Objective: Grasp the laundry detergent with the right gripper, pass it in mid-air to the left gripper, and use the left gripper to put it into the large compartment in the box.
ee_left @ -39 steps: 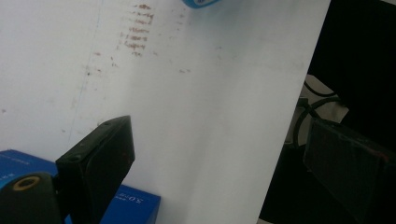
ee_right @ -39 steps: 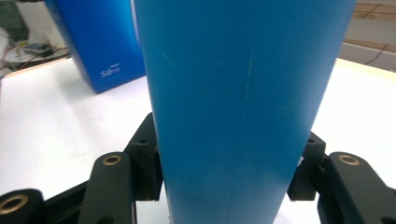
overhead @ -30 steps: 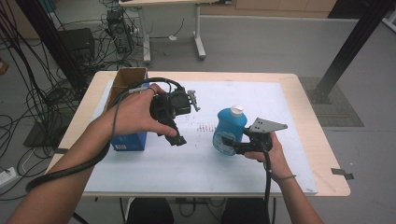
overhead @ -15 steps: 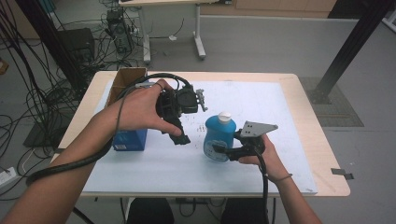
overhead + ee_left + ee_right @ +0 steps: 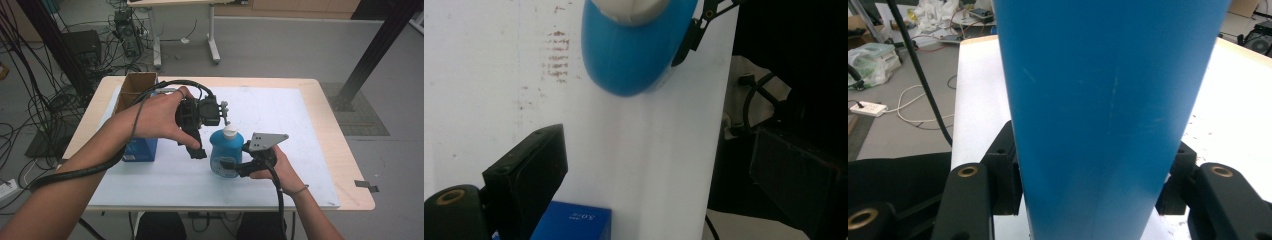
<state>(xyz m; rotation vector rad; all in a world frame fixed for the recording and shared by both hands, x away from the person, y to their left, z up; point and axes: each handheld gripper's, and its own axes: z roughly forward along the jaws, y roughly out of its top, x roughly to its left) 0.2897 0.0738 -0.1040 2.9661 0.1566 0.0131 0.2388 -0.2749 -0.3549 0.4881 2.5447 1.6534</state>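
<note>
Clamped on the blue bottle (image 5: 225, 152), my right gripper (image 5: 239, 167) holds it upright near the table's (image 5: 320, 95) front edge, about midway along. Just left of its white cap (image 5: 229, 131) I hold my left gripper (image 5: 197, 150); how its jaws stand I cannot tell.

Small white print is seen on the blue box (image 5: 571, 220) in the left gripper view, upside down and too blurred to be read reliably. The label on the blue bottle (image 5: 223, 155) cannot be read.
</note>
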